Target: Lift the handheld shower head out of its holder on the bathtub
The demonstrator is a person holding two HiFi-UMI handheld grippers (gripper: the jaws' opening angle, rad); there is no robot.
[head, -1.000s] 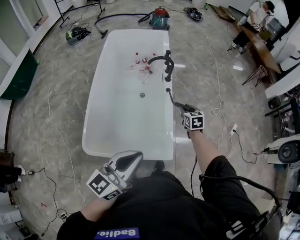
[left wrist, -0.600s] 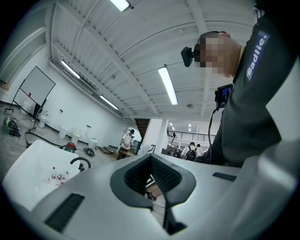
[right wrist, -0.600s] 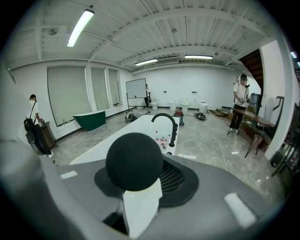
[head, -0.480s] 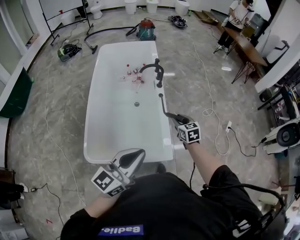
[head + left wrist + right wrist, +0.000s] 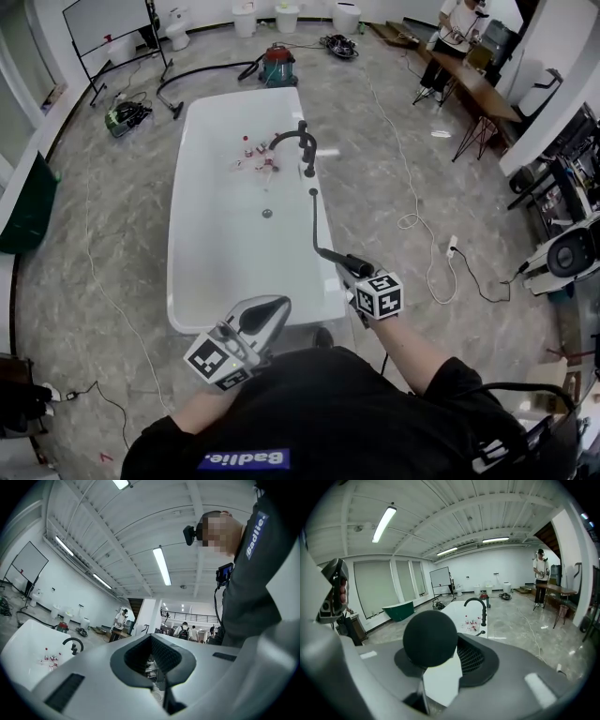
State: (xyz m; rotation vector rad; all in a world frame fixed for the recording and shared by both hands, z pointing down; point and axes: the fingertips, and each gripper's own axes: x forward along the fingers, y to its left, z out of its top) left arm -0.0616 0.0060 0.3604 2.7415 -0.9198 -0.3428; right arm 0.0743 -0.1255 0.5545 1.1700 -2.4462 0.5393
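Bathtub (image 5: pixel 225 262) stands on marble floor (image 5: pixel 103 234). Right tool (image 5: pixel 354 277) grasps the shower head (image 5: pixel 430 638) beside its near right corner. Left tool (image 5: pixel 267 314) is clenched, empty.

Shower head (image 5: pixel 343 262): black, slim handle with rounded end, clamped in the right gripper (image 5: pixel 359 277), held off the tub's right side.
Hose (image 5: pixel 315 225): black, stretched from handle back to the white bathtub (image 5: pixel 187 272) rim.

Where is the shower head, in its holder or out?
Out. The right gripper holds the shower head, its hose trailing back to the bathtub rim.
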